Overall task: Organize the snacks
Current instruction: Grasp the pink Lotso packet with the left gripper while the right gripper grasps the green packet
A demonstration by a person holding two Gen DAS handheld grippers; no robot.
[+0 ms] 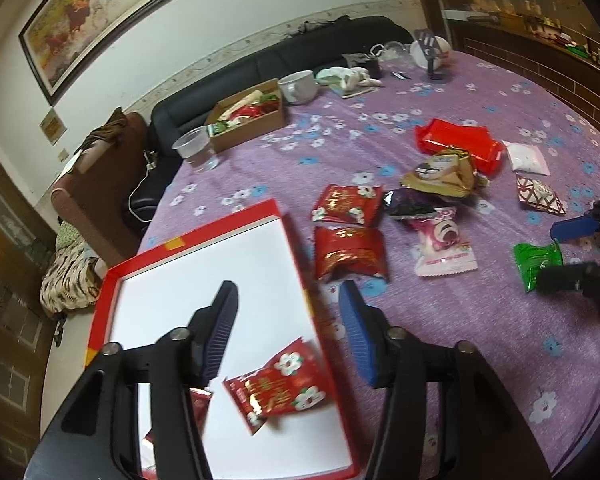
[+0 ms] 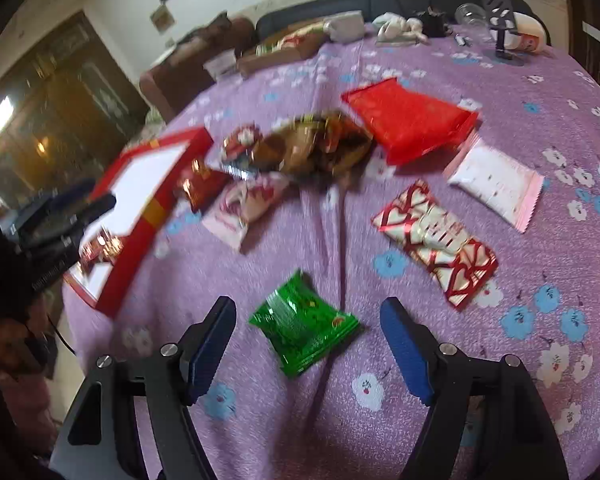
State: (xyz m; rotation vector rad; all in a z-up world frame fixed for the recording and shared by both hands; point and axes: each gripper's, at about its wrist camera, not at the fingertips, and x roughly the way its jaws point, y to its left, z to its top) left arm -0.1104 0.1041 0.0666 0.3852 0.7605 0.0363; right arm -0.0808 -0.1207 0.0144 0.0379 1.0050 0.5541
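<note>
A red tray (image 1: 112,280) with a white floor sits at the table's left edge. One red flowered packet (image 1: 288,388) lies inside it, under my left gripper (image 1: 288,296), whose blue pads stand open and clear of the packet. Two more red packets (image 1: 346,204) lie just right of the tray. My right gripper (image 2: 309,308) is open, its fingers either side of a green packet (image 2: 304,324) that lies flat on the purple cloth. Beyond it are a heart-patterned packet (image 2: 436,240), a white-pink packet (image 2: 496,184), a big red bag (image 2: 408,120) and a heap of brown wrappers (image 2: 312,148).
A cardboard box of snacks (image 1: 248,120), a plastic cup (image 1: 194,146) and a white mug (image 1: 298,86) stand at the table's far side. A black stand (image 1: 430,56) and some clutter sit further back. A dark sofa (image 1: 260,64) runs behind the table.
</note>
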